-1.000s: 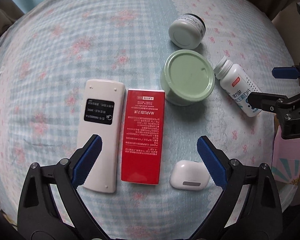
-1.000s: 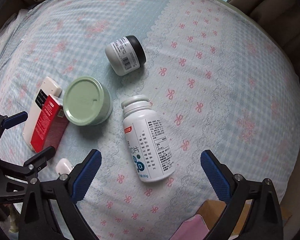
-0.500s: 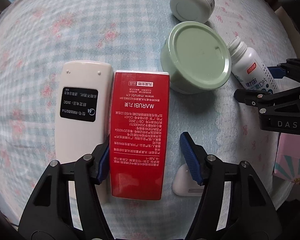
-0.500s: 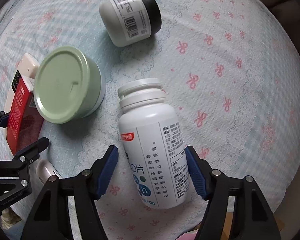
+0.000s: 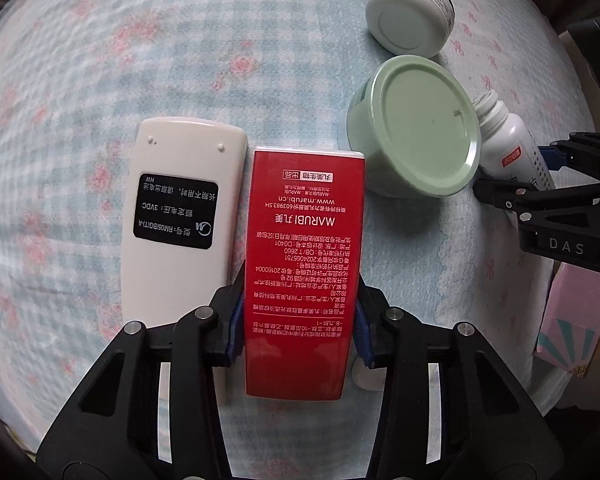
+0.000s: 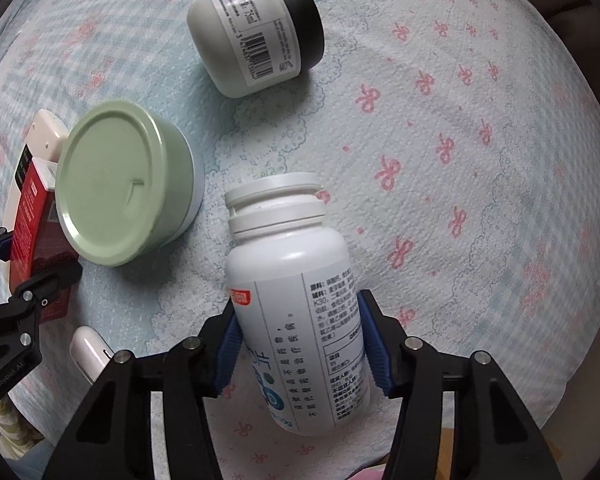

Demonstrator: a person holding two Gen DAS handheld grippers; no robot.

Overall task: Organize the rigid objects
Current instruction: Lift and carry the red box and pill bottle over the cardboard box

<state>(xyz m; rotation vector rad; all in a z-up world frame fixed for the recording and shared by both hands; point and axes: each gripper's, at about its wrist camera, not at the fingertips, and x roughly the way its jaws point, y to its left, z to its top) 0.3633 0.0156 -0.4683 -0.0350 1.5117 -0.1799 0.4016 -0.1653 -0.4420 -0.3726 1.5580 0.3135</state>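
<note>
My left gripper (image 5: 298,322) is shut on a red box (image 5: 304,240) that lies flat on the bedspread, its blue pads pressed on both long sides. A white remote (image 5: 180,224) lies right beside the box on its left. My right gripper (image 6: 302,346) is shut on a white pill bottle (image 6: 296,312) lying on its side, cap pointing away. A green round tin (image 6: 124,184) stands between box and bottle; it also shows in the left wrist view (image 5: 416,136). A white jar with a black cap (image 6: 256,32) lies on its side farther back.
A white earbud case (image 6: 90,350) lies by the box's near right corner, mostly hidden in the left wrist view (image 5: 366,376). A pink carton (image 5: 572,320) sits past the bed's right edge. The patterned bedspread (image 6: 460,120) extends to the right.
Both grippers have moved forward and closed: the left one onto the red box, the right one onto the white bottle. The objects have not shifted on the bedspread.
</note>
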